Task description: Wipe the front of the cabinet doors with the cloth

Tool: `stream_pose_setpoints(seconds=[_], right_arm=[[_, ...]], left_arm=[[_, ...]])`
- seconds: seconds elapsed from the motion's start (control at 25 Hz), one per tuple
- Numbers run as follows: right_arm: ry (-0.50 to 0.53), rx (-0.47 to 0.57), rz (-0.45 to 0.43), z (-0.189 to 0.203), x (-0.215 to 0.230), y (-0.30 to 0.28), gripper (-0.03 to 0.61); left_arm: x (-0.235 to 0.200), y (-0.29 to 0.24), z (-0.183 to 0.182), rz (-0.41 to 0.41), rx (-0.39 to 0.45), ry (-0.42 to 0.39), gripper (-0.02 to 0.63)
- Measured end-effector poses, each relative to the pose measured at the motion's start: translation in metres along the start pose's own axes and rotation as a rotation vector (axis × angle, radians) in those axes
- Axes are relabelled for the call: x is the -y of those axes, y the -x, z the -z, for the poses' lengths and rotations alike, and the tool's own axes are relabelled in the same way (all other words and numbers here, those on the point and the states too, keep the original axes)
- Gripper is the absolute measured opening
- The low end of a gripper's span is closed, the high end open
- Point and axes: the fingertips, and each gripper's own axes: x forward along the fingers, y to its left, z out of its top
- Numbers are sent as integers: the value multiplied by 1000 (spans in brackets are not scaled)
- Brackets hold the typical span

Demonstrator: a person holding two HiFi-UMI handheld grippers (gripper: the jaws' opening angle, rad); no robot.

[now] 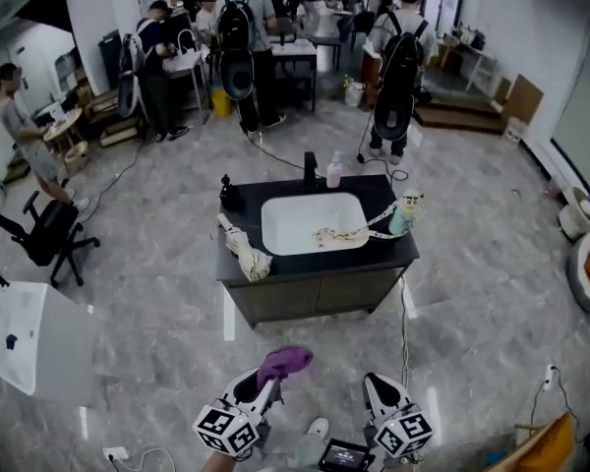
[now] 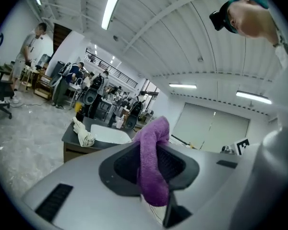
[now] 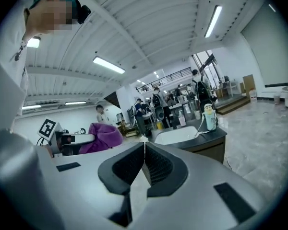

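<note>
The left gripper (image 2: 151,147) and the right gripper (image 3: 144,150) each have a smooth grey body and black ribbed pads (image 3: 158,166). Behind the jaws sits a cube (image 1: 226,429) with black-and-white square markers. The person wears a white garment (image 3: 7,95).

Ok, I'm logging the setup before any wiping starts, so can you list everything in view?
Cabinet: one, dark grey, middle of the floor.
Basin: one, white, set in the black top.
Faucet: one, black, behind the basin.
Pump bottle: one, pink, right of the faucet.
Rag: one, beige, on the top's left edge.
Drink bottle: one, pale green, on the top's right side.
Office chair: one, black, far left.
People: several, some with black backpacks, at the tables behind.
Purple cloth: one, clamped in the left tongs.
Left tongs: shut on the purple cloth.
Right tongs: shut, empty.
</note>
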Motion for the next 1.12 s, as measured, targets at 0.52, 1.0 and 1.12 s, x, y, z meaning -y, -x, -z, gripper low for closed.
stream_pose_setpoints(seconds=[0.52,1.0,1.12], right_arm=[[34,144,-51,-10,-224,-44,28],[98,31,78,29,-292,53,28],[54,98,67,21,-292,64,28]], left_arm=[[-98,163,-42,71,-21,-171,91],[-66,201,-67,246,56,-199,91],[-59,219,-55,200,60,-185,91]])
